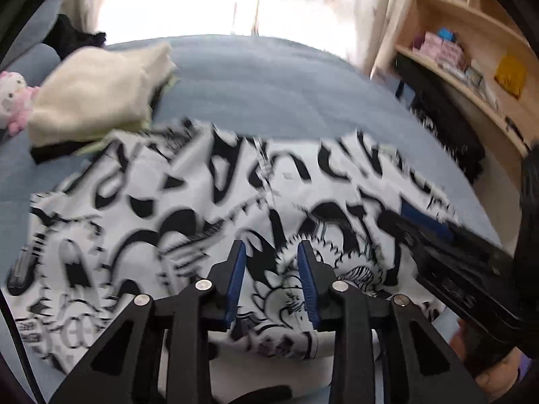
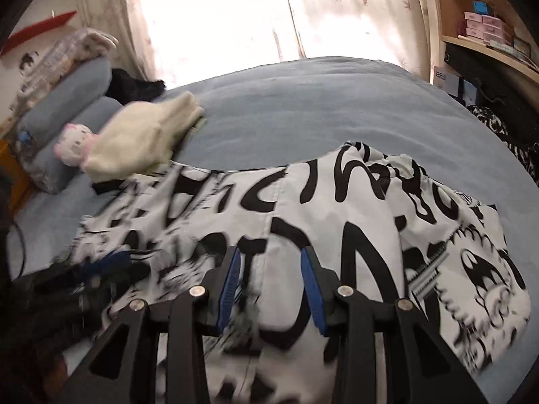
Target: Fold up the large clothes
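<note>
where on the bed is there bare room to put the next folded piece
The bare patch is the blue bedspread beyond the printed garment, running to the curtains and right toward the wooden shelves. The left side is crowded: cream folded pile, pink plush toy, pillows. The near side is covered by the garment.

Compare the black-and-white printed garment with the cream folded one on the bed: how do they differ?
The printed garment is white with bold black graphics; the cream garment is plain, with no print. The printed garment lies spread wide across the near part of the bed, loosely creased; the cream garment is a compact folded bundle further back, beside the pink plush toy. The printed garment covers far more of the bed. Both rest on the blue bedcover.
</note>
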`<action>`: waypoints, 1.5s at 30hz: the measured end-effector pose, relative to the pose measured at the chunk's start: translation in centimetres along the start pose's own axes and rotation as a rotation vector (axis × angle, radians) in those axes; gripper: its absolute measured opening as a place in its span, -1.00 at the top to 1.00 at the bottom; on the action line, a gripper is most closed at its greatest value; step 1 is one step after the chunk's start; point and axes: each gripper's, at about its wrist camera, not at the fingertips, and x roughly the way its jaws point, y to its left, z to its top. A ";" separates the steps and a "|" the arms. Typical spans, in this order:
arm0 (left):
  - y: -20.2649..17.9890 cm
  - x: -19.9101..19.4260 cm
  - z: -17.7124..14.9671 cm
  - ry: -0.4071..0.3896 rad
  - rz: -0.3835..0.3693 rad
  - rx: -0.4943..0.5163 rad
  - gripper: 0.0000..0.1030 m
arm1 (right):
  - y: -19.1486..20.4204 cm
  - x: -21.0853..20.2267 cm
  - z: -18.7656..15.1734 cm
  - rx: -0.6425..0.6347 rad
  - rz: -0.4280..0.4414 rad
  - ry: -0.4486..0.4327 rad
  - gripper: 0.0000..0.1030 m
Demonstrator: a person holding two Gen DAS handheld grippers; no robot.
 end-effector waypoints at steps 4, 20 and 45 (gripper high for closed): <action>-0.2 3.5 -0.9 0.112 0.067 0.025 0.55 | -2.7 3.1 -0.6 0.028 -0.100 0.058 0.33; 0.2 0.2 -1.5 0.057 0.033 -0.027 0.55 | -7.0 -1.8 -1.9 0.186 -0.023 0.044 0.28; -6.0 1.9 -5.5 0.078 -0.029 0.076 0.51 | -6.6 0.5 -5.3 0.147 -0.092 0.134 0.70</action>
